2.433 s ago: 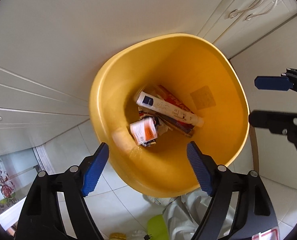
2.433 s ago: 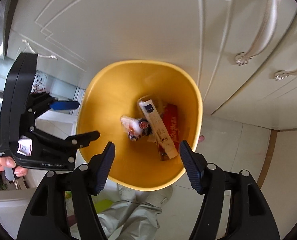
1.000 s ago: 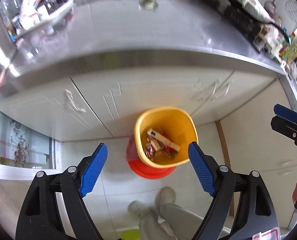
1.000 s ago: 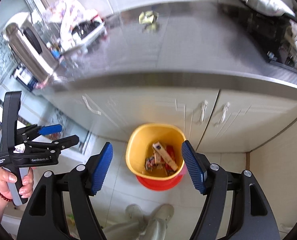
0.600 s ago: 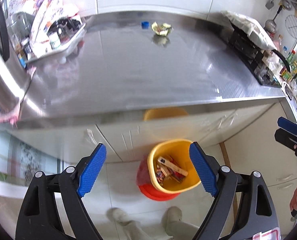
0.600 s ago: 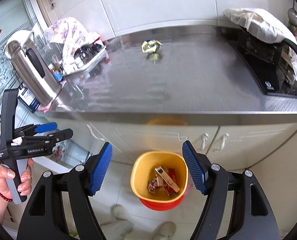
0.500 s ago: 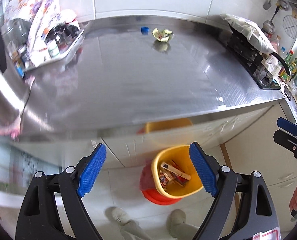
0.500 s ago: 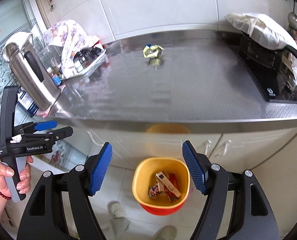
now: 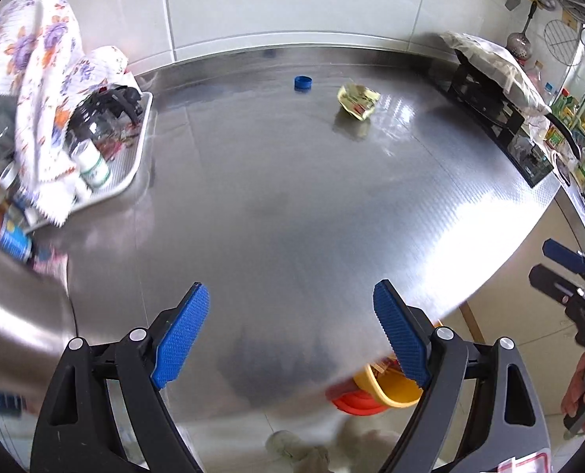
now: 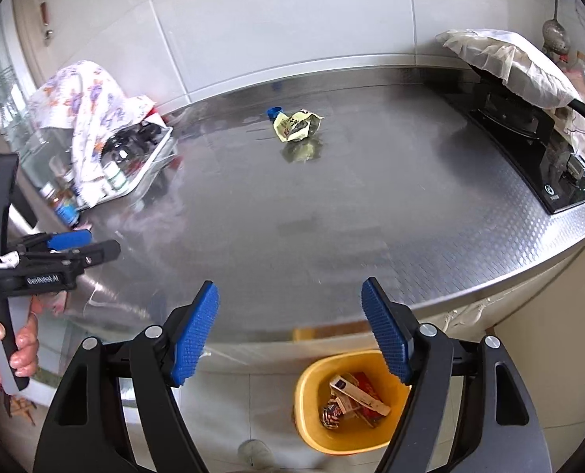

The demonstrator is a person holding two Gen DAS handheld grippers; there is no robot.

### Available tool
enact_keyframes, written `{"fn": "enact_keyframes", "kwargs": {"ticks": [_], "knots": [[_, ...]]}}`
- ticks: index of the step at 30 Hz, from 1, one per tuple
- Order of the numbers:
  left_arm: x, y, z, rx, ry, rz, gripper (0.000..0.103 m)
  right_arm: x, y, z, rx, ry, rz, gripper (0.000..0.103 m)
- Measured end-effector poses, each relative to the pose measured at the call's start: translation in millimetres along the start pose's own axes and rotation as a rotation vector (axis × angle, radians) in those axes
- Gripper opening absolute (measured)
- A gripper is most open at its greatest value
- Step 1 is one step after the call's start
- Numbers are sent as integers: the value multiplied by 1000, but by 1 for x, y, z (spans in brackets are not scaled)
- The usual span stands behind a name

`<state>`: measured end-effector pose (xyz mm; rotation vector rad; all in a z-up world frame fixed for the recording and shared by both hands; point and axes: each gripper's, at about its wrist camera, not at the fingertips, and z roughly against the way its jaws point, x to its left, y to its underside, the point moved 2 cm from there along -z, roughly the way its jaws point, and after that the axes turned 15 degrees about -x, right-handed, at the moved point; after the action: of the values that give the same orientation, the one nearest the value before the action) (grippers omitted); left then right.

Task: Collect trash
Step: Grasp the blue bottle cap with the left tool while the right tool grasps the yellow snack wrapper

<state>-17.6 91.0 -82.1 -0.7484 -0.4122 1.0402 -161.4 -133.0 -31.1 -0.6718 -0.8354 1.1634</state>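
Hovering over steel worktop [image 9: 292,205] | left claw [image 9: 290,335] and right claw [image 10: 288,335] both spread, empty | crumpled yellow wrapper [image 10: 296,125] lying far back beside blue cap [image 9: 303,83] | likely light, soft; pinch its raised folds | yellow bin [image 10: 312,429] waiting on the floor below.

Left wrist: you look down from above the counter's [image 9: 292,205] front edge, facing its back wall.
Right wrist: similar, set further right.
Shared: yellow wrapper [image 9: 358,101] [image 10: 295,125], yellow bin [image 10: 312,425].
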Motion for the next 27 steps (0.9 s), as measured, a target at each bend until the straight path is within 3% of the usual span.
{"fn": "enact_keyframes", "kwargs": {"ticks": [6, 13, 18, 27], "knots": [[13, -34, -47, 14, 40, -11, 85, 14, -21, -44, 8, 22, 2, 77], [17, -82, -130, 48, 74, -14, 85, 15, -55, -124, 16, 30, 21, 77], [23, -116, -186, 67, 70, -3, 85, 16, -81, -181, 24, 39, 68, 89], [17, -171, -258, 63, 111, -21, 86, 8, -112, -254, 45, 62, 75, 91]]}}
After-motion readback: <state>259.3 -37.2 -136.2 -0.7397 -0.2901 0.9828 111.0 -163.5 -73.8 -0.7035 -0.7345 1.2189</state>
